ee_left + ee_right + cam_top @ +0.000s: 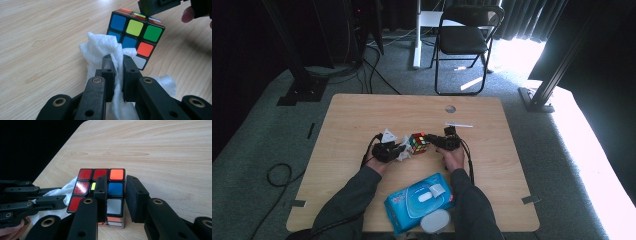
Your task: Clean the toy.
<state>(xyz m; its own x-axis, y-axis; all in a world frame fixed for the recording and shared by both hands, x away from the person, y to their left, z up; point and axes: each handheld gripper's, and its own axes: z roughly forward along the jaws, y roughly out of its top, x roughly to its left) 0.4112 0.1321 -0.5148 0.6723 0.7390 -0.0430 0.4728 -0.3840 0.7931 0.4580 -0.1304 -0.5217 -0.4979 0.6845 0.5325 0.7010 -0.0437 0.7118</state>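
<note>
The left gripper (pixel 117 72) has its jaws pressed together on a crumpled white tissue wipe (pixel 100 47), and the wad is pushed up against the near face of the multicoloured plastic puzzle cube (pixel 136 32). That hold looks meant for wiping the cube's stickers, with the tissue gathered into a pad ahead of the jaw tips. In the right gripper view the right gripper (pixel 116 195) straddles the cube's top corner, one jaw over the top face and the other off its edge. The jaws are parted, and whether they actually press on the cube I cannot tell. It probably serves to steady the cube so the wiping does not shove it across the table.

The cube (pixel 418 142) sits near the middle of the light wooden table (pixel 357 115), between the two grippers, with the left gripper at its nine o'clock and the right at its three o'clock.

At six o'clock from the cube, by the table's near edge, lies a blue soft pack of wet wipes (pixel 417 200) with a white round lid (pixel 435 221) just beside it. A small white strip (pixel 459 124) lies at one o'clock. A black folding chair (pixel 464 37) stands beyond the table at twelve o'clock. None of these crowds the cube. The only tight spot is the two grippers meeting over it.
</note>
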